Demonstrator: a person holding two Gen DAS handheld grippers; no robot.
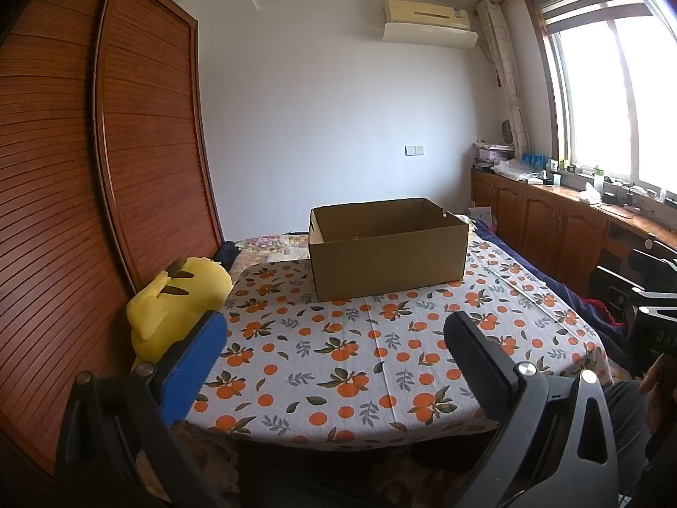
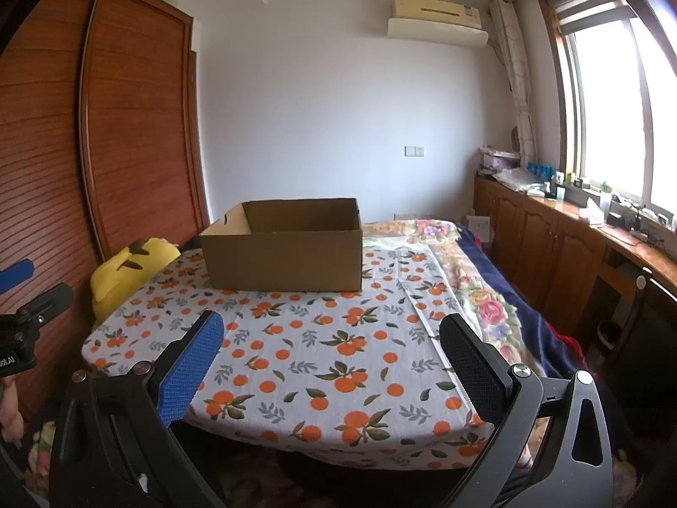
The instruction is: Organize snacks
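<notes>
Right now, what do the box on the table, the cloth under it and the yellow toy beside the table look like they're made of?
The box looks like plain brown corrugated cardboard, matte, with folded edges and an open top. The cloth appears to be woven fabric, matte, printed with oranges and creased along fold lines. The yellow toy seems to be soft plush, judging by its fuzzy, rounded surface.

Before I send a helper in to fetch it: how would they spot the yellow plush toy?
Find the table with the orange-print cloth. At its left edge, against the slatted wooden wardrobe, sits the yellow plush toy. It is the only soft, bright yellow thing there.
</notes>
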